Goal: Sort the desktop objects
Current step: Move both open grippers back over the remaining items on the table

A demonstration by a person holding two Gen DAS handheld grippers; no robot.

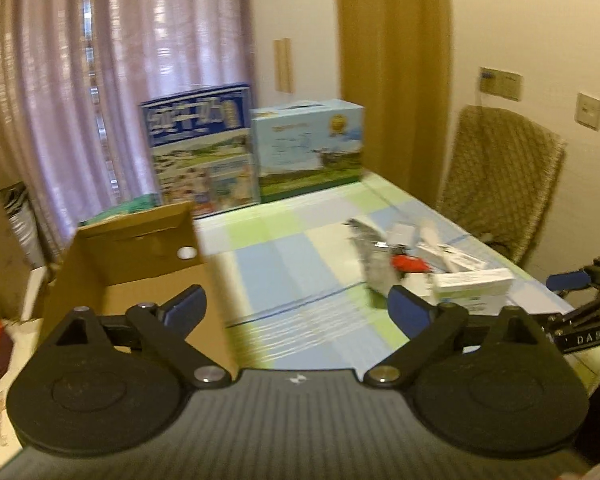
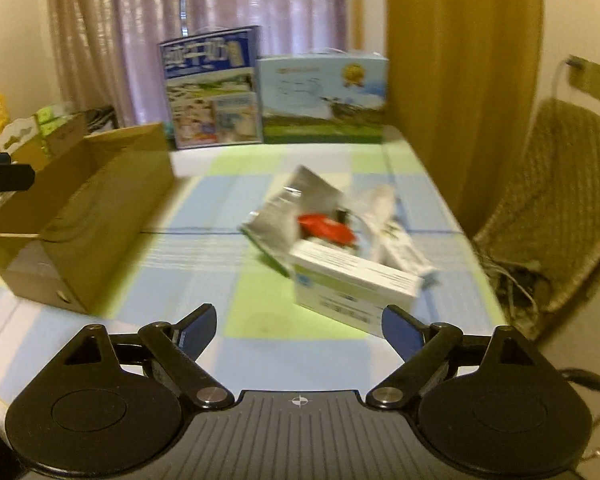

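Although both views are smeared by blur, the layout on the checked tablecloth [image 2: 260, 168] can be read. The open cardboard box [image 2: 100, 216] is taken as the landmark; it is stood on the cloth with its flaps up, and nothing can be made out inside it.

To the right of the box, well apart from it, a small heap of desktop objects is seen. A white and green carton [image 2: 352, 284] is placed at the near edge of the heap. Behind it a red object [image 2: 324, 228] is partly covered, a silver foil pouch [image 2: 288, 208] is laid on the side towards the box, and a white tube [image 2: 392, 232] is laid on the side away from it. What the red object is cannot be told, possibly a small tool.

Behind the box, against the curtain, a blue printed box [image 2: 212, 88] and a pale blue box [image 2: 324, 96] are stood side by side. Further right of the heap, beyond the table edge, a wicker chair [image 2: 560, 208] is seen.

The left gripper [image 1: 298, 308] is held over the box's right wall, its jaws spread wide with nothing between them. The right gripper [image 2: 298, 328] is held over the cloth, right of the box and just short of the carton, its jaws likewise spread wide and empty. In the left wrist view the carton [image 1: 474, 286] is seen just past the right fingertip [image 1: 408, 312].
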